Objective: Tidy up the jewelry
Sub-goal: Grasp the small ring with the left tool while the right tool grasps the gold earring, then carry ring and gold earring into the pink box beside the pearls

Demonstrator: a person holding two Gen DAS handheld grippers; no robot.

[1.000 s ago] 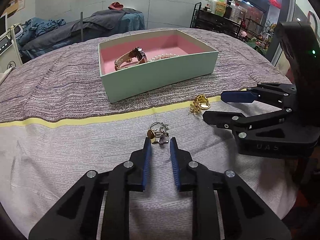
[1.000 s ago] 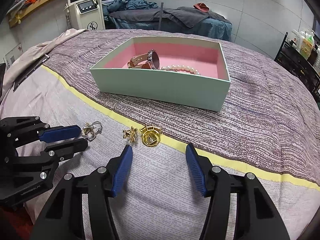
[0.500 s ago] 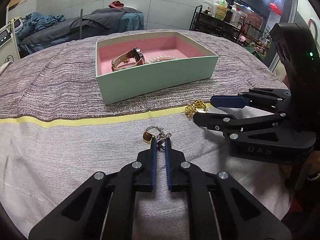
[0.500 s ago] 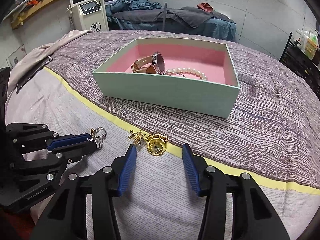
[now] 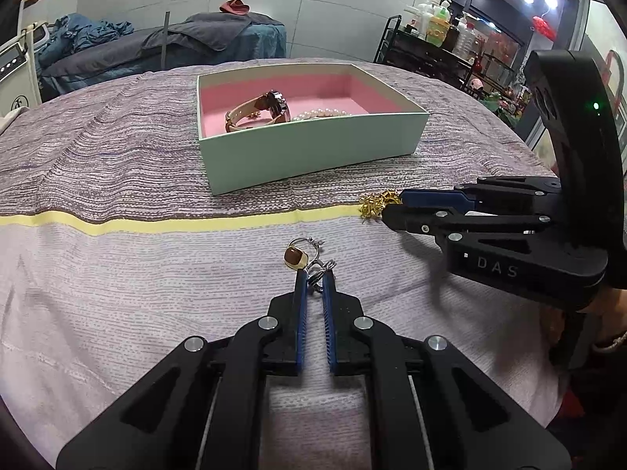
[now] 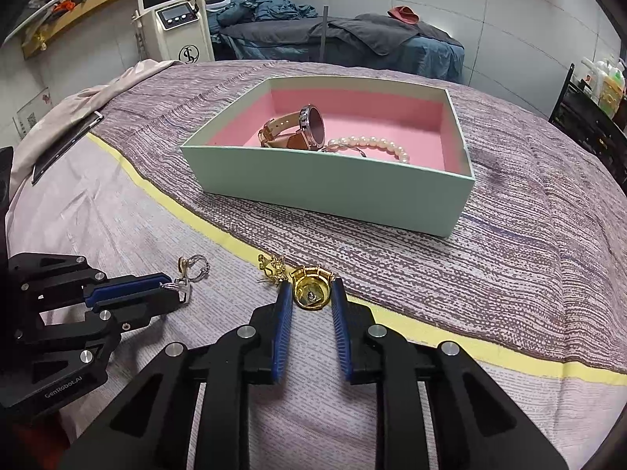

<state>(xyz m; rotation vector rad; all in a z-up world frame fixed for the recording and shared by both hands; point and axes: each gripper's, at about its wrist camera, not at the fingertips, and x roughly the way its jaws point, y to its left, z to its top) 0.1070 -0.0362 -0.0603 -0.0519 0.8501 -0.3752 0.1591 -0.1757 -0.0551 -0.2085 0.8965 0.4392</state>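
A mint box (image 5: 313, 154) with a pink lining holds a tan-strapped watch (image 5: 260, 111) and a pearl bracelet (image 5: 323, 113); the box also shows in the right wrist view (image 6: 329, 188). My left gripper (image 5: 314, 274) is shut on a silver earring cluster (image 5: 318, 270), and an amber-stone ring (image 5: 296, 255) lies just ahead of its tips. My right gripper (image 6: 310, 288) is narrowly open around a gold ring (image 6: 311, 291). The ring lies on the cloth between the two pads without a visible squeeze. A small gold charm (image 6: 272, 266) lies just to its left.
The round table wears a striped purple cloth with a yellow band (image 6: 470, 346). A dark flat tablet (image 6: 66, 145) lies at the far left edge. A massage bed (image 6: 337, 35) and a device on a stand (image 6: 172, 19) stand behind the table.
My left gripper moved forward and closed on the silver earring cluster. My right gripper moved forward and narrowed until the gold ring sat between its pads.
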